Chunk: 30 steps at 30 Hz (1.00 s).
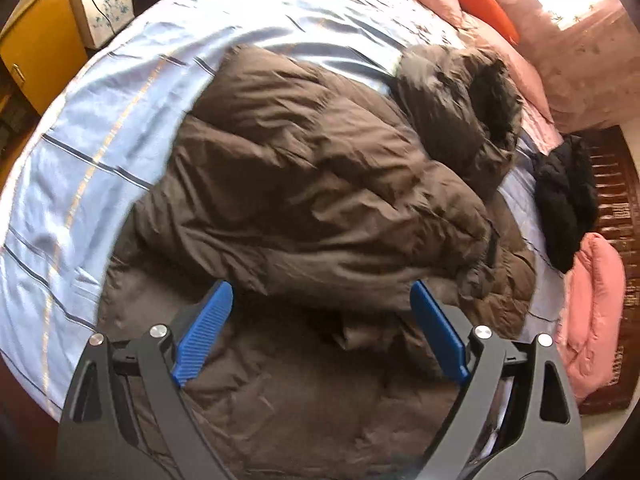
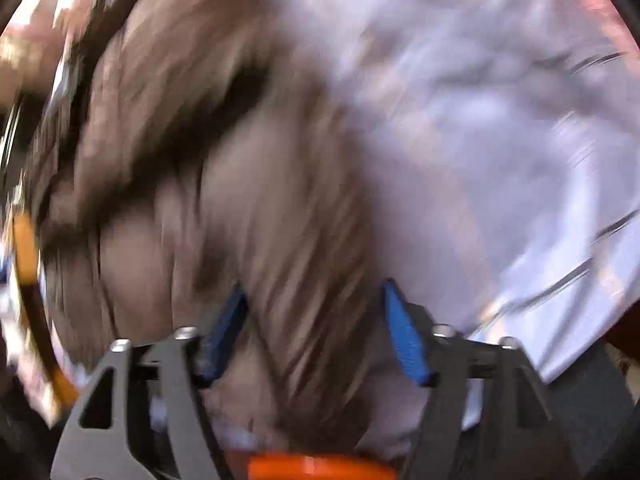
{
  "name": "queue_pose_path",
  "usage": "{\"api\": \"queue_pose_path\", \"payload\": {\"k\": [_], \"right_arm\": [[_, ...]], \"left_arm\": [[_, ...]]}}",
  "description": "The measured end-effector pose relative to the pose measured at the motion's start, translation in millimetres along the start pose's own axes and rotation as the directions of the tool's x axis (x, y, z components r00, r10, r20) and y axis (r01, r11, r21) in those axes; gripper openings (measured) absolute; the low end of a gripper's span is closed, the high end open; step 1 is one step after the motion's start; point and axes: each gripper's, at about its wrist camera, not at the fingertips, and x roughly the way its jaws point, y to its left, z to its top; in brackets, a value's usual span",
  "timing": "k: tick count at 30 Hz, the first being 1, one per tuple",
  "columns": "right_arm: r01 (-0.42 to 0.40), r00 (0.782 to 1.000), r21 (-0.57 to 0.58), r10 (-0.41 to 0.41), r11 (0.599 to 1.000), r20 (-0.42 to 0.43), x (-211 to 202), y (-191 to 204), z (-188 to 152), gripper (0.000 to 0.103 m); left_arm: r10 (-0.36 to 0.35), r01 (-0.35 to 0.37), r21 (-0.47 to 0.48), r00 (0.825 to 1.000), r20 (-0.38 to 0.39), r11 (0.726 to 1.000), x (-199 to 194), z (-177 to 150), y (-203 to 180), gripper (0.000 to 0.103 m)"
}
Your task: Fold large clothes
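Observation:
A large brown padded jacket (image 1: pixel 320 160) lies crumpled on a bed, its hood with a dark fur edge (image 1: pixel 484 92) towards the upper right. Close above the jacket's near part, my left gripper (image 1: pixel 320 288) stands open, blue pads wide apart and nothing pinched between them. The right wrist view is badly blurred. It shows the same brown jacket (image 2: pixel 200 200) on the left and the pale sheet (image 2: pixel 480 140) on the right. My right gripper (image 2: pixel 314 288) is open over the jacket's edge; brown fabric shows between and beyond its pads, which do not press on it.
The bed has a light blue striped sheet (image 1: pixel 100 140). A black garment (image 1: pixel 564 200) and a pink padded one (image 1: pixel 592 312) lie at its right edge. Pink bedding (image 1: pixel 532 80) and an orange cushion (image 1: pixel 480 0) are at the far end. A yellow cabinet (image 1: pixel 36 48) stands beyond the left side.

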Motion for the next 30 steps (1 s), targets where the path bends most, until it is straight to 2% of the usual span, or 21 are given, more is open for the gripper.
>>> {"api": "queue_pose_path", "payload": {"k": [1,2,4,5,7,8,10,12,14,16,19,20,21,22,23,24,25,26,27,28,30], "right_arm": [[0.019,0.995,0.014,-0.021,1.0,0.097,-17,1,9,0.077],[-0.034,0.987,0.011,0.031,0.999,0.155,-30,6,16,0.077],[-0.171,0.968,-0.037,0.174,0.985,0.179,-45,28,24,0.076],[-0.184,0.963,-0.089,0.198,0.979,0.182,-49,46,28,0.076],[-0.116,0.962,-0.216,0.164,0.969,0.217,-47,90,39,0.065],[-0.085,0.963,-0.266,0.148,0.96,0.227,-42,113,38,0.064],[-0.081,0.969,-0.364,0.159,0.928,0.189,-20,154,33,0.051],[-0.09,0.981,-0.381,0.147,0.92,0.123,8,166,21,0.044],[-0.064,0.99,-0.385,0.106,0.921,0.089,30,179,12,0.043],[-0.018,0.997,-0.399,0.049,0.917,0.066,65,182,14,0.043],[-0.03,0.996,-0.386,0.058,0.922,0.062,77,181,15,0.044],[-0.022,0.998,-0.376,0.042,0.926,0.046,71,185,18,0.044],[-0.028,0.999,-0.362,0.042,0.932,0.031,65,188,20,0.051],[-0.083,0.995,-0.342,0.095,0.936,0.02,52,193,24,0.057],[-0.163,0.981,-0.33,0.187,0.93,0.043,34,197,27,0.06],[-0.199,0.968,-0.332,0.238,0.922,0.079,19,200,29,0.071],[-0.213,0.953,-0.346,0.273,0.914,0.135,1,206,32,0.084],[-0.213,0.94,-0.358,0.291,0.909,0.179,-12,211,34,0.088],[-0.217,0.918,-0.382,0.321,0.898,0.233,-28,219,38,0.092],[-0.221,0.907,-0.399,0.338,0.89,0.252,-35,225,43,0.092],[-0.21,0.895,-0.396,0.339,0.894,0.291,-44,241,64,0.092]], "left_arm": [[-0.01,0.01,0.009,1.0,-0.004,1.0,1,-1,-4,0.092],[-0.01,0.01,0.031,1.0,0.0,0.999,1,-3,-11,0.092],[0.008,-0.01,0.08,1.0,0.024,0.997,1,-6,-25,0.092],[0.019,-0.025,0.11,0.999,0.049,0.994,2,-8,-32,0.092],[0.076,-0.092,0.184,0.993,0.094,0.979,12,-10,-47,0.092],[0.1,-0.119,0.21,0.99,0.096,0.971,18,-10,-52,0.091],[0.15,-0.164,0.256,0.986,0.073,0.953,39,-12,-61,0.087],[0.163,-0.167,0.274,0.986,0.038,0.947,56,-14,-64,0.08],[0.192,-0.186,0.298,0.981,0.011,0.936,72,-16,-66,0.078],[0.266,-0.249,0.347,0.964,-0.003,0.904,94,-20,-67,0.081],[0.327,-0.283,0.37,0.943,-0.059,0.885,120,-23,-61,0.087],[0.334,-0.287,0.346,0.939,-0.085,0.893,123,-22,-58,0.087],[0.332,-0.286,0.314,0.938,-0.104,0.905,120,-20,-56,0.087],[0.32,-0.279,0.279,0.941,-0.114,0.919,110,-17,-58,0.086],[0.294,-0.258,0.271,0.95,-0.102,0.927,101,-15,-63,0.086],[0.258,-0.227,0.279,0.963,-0.08,0.933,90,-14,-71,0.086],[0.225,-0.199,0.302,0.973,-0.052,0.932,80,-13,-81,0.087],[0.2,-0.184,0.345,0.98,-0.013,0.92,69,-15,-95,0.088],[0.188,-0.182,0.374,0.982,0.019,0.909,62,-16,-105,0.091],[0.177,-0.181,0.393,0.983,0.046,0.902,58,-18,-114,0.092],[0.144,-0.151,0.398,0.988,0.049,0.905,59,-19,-124,0.092]]}}
